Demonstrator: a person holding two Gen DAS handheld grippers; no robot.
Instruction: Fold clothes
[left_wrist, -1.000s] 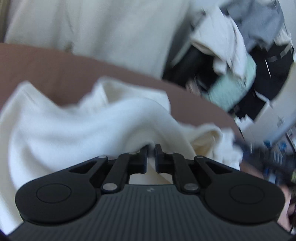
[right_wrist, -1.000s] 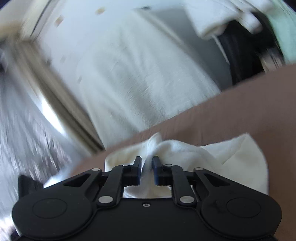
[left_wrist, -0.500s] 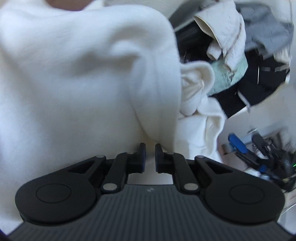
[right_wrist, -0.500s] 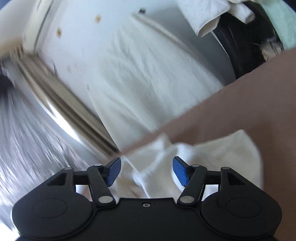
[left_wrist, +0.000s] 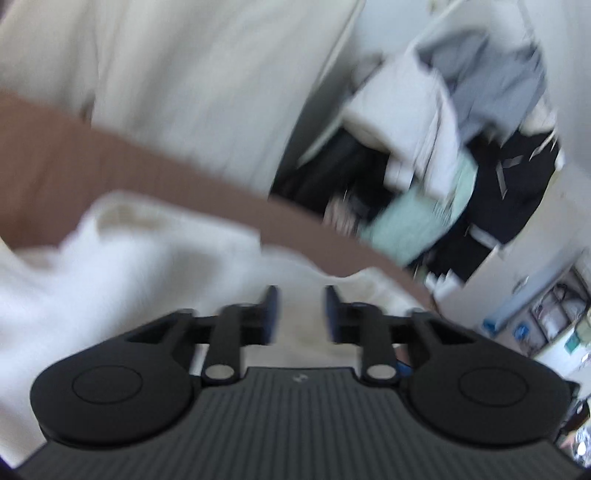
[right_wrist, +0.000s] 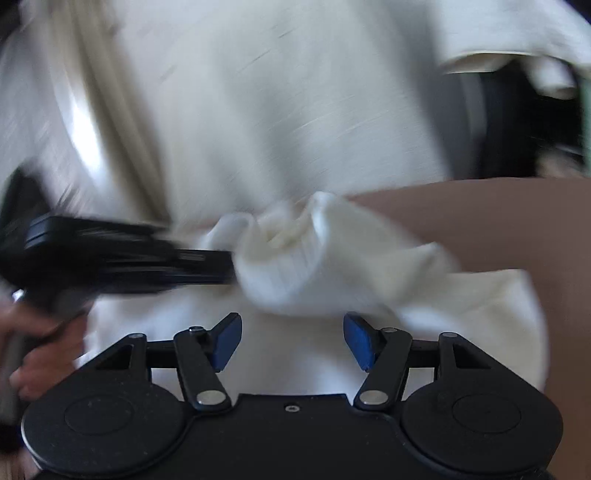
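A white knitted garment (left_wrist: 155, 273) lies crumpled on the brown table (left_wrist: 110, 166). My left gripper (left_wrist: 301, 314) hovers over its near edge, open, with nothing between the blue pads (left_wrist: 271, 310). In the right wrist view the garment (right_wrist: 317, 258) bunches into a raised fold just beyond my right gripper (right_wrist: 291, 339), which is wide open and empty above the cloth. The left gripper (right_wrist: 221, 264) comes in from the left in that view, its tip against the bunched fold, held by a hand (right_wrist: 40, 350). Both views are motion-blurred.
A large white cloth (left_wrist: 192, 70) hangs behind the table's far edge. To the right sits a heap of clothes (left_wrist: 461, 158) in white, grey, mint and black. Shelves with small items (left_wrist: 550, 314) lie at the lower right. Bare brown table (right_wrist: 498, 221) extends to the right.
The left gripper has opened and let go of the garment, which went from lifted in front of the camera back down onto the table. The right gripper opened earlier and stays open.
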